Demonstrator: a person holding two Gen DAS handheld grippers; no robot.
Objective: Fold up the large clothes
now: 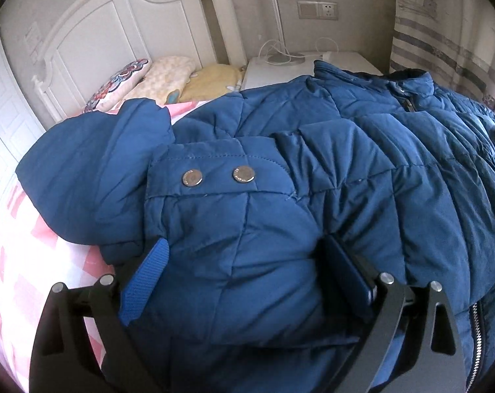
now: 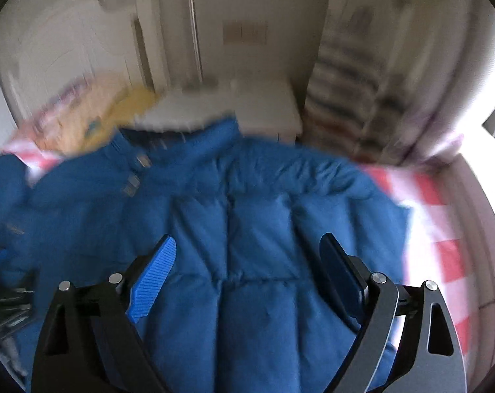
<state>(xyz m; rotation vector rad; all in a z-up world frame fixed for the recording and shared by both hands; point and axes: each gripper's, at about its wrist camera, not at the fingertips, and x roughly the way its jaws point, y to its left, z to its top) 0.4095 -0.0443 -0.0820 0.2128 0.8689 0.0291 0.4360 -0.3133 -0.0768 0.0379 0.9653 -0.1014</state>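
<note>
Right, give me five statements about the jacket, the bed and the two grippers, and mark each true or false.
1. The jacket is blue and quilted. True.
2. The left gripper is clamped shut on a sleeve. False: its jaws stand wide open, with jacket fabric bulging between them.
3. Two metal snap buttons sit side by side on a jacket tab. True.
4. The jacket lies on a plain grey sheet. False: the bed sheet is pink and white checked.
5. The right gripper holds a pillow. False: it is open over the jacket; the pillows lie at the headboard.
</note>
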